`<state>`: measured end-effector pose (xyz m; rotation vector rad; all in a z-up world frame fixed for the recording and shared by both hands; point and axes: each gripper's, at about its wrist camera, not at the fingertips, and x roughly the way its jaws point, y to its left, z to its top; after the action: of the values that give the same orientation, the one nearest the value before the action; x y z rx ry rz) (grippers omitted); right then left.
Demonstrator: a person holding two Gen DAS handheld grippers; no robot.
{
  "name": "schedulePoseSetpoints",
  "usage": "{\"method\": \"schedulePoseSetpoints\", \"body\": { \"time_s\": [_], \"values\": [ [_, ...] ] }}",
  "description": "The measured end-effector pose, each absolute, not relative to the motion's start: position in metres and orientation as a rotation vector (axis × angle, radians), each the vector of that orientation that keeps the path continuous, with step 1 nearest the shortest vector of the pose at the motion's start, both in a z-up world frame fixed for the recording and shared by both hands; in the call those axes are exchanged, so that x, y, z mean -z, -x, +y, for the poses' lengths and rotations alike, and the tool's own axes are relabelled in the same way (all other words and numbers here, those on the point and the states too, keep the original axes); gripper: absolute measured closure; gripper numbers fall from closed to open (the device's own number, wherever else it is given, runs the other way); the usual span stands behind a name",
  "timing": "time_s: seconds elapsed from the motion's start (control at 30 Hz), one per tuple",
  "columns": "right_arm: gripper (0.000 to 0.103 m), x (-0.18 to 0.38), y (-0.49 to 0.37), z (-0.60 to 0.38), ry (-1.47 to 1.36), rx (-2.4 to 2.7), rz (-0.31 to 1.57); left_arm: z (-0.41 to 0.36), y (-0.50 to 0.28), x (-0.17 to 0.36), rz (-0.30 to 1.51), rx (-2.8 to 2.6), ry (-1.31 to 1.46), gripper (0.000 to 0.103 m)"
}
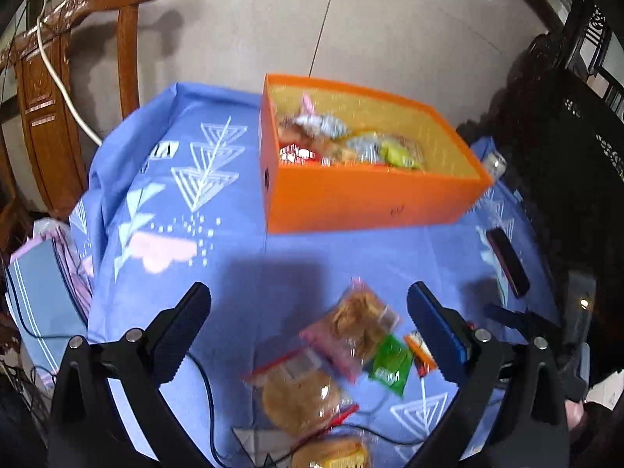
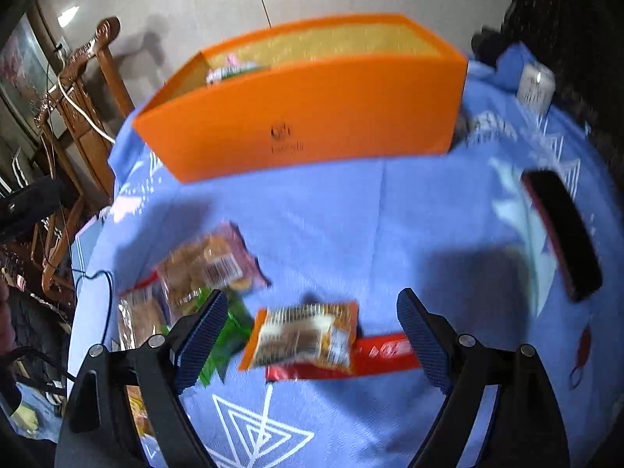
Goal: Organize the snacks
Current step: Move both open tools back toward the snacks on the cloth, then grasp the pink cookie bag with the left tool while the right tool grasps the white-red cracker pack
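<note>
We are holding both claws released over the blue patterned tablecloth [image 1: 273,241], with nothing between the pads. The right gripper [image 2: 312,335] is hanging just above an orange-edged clear snack packet [image 2: 304,337], which is lying almost in the middle between its two fingers. The long axis of this packet is running left to right, so it is lying across the gap from one finger to the other; we judge that the claw will need to turn, or to take the packet by its short side. Under its near edge, a red wrapper [image 2: 374,355] is showing.

The left gripper [image 1: 308,327] is pointing at a pink-edged packet of brown biscuits [image 1: 357,325], lying tilted between its fingers, with a green sachet [image 1: 390,364] touching it on the right and a round cake in a clear wrapper [image 1: 298,399] nearer to us.

Farther away, the orange cardboard box [image 1: 370,199] is standing open and already holding several snacks. A dark phone [image 2: 561,234] is lying at the right, well apart.
</note>
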<state>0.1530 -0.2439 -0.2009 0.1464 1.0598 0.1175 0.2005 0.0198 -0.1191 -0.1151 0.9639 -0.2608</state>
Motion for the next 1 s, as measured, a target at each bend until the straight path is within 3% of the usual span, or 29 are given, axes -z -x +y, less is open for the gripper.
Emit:
{"method": "schedulePoseSetpoints", "body": {
  "time_s": [0.33, 0.4, 0.43, 0.57, 1.0],
  "values": [
    [0.014, 0.235, -0.158, -0.224, -0.049, -0.126, 1.151, 0.026, -0.196, 0.126, 0.991, 0.244, 0.134, 0.004],
    [0.02, 0.236, -0.156, -0.222, -0.023, -0.126, 1.141, 0.025, -0.196, 0.129, 1.0, 0.248, 0.132, 0.004],
    [0.035, 0.237, -0.155, -0.222, -0.021, -0.131, 1.14, 0.024, -0.197, 0.132, 1.008, 0.254, 0.128, 0.004],
    [0.043, 0.236, -0.153, -0.221, -0.01, -0.136, 1.133, 0.018, -0.198, 0.14, 1.026, 0.271, 0.101, 0.004],
    [0.046, 0.2, -0.14, -0.244, -0.122, -0.111, 1.044, -0.043, -0.212, 0.187, 1.074, 0.436, -0.1, 0.004]
  ]
}}
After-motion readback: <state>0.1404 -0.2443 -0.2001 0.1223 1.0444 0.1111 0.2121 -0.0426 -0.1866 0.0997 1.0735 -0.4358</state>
